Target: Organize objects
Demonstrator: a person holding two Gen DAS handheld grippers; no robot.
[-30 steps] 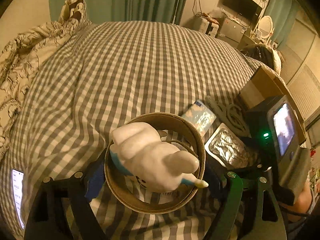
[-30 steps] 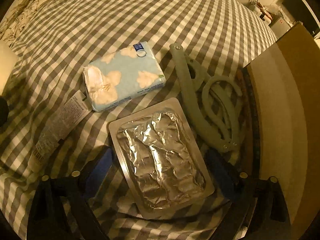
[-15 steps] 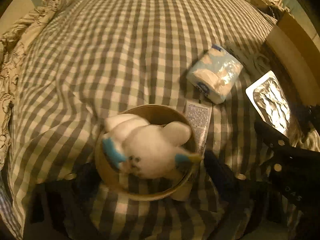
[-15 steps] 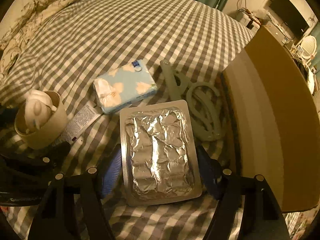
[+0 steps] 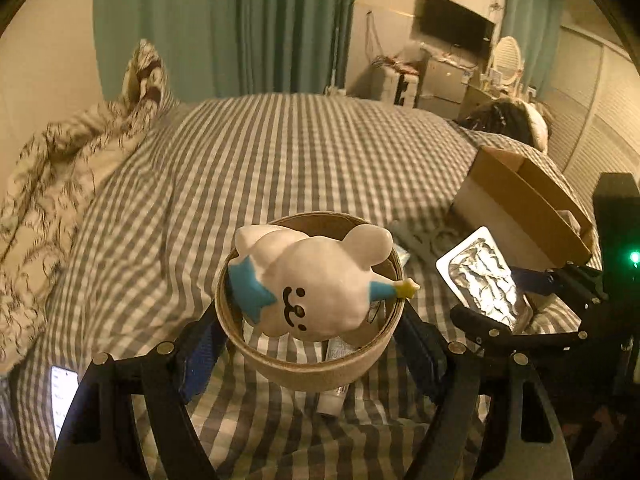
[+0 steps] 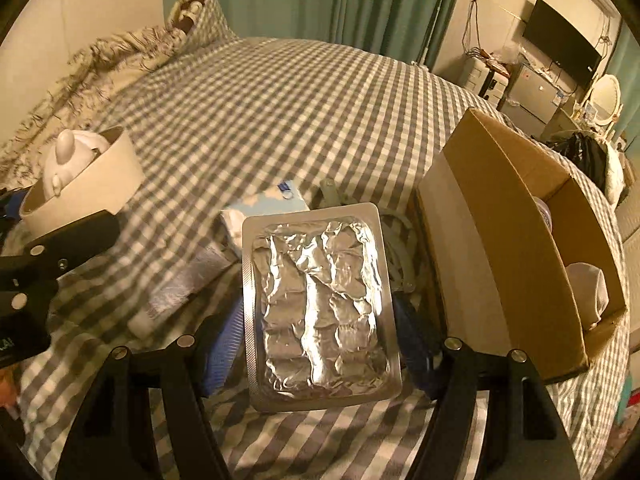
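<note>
Clamped between the blue pads of the left gripper (image 5: 308, 340) is a round cardboard ring (image 5: 320, 372), which is held clear above the checked bedcover (image 5: 280, 160). A white plush toy (image 5: 312, 280) with blue ears, a small drawn face and a yellow star tip is seen lying inside the ring, its head raised over the rim. Under the ring a white tube (image 5: 334, 398) is seen lying on the cover, partly hidden. At the lower left edge a lit phone (image 5: 62, 394) is seen on the bed.

A silver foil blister pack (image 6: 318, 304) is gripped at its two long edges by the right gripper (image 6: 320, 344), the jaws being closed to the pack's width, and the pack is lifted off the cover and tilted towards the camera. Behind it a pale blue tissue packet (image 6: 260, 208) and a light grey plastic hanger (image 6: 394, 240) are partly visible on the bed, and the tube (image 6: 176, 292) is seen to its left. Just to the right an open cardboard box (image 6: 504, 208) stands on the bed, with a pale object inside that cannot be identified. A patterned quilt (image 6: 100, 64), green curtains (image 6: 360, 4) and a wall television (image 6: 562, 46) are seen beyond
</note>
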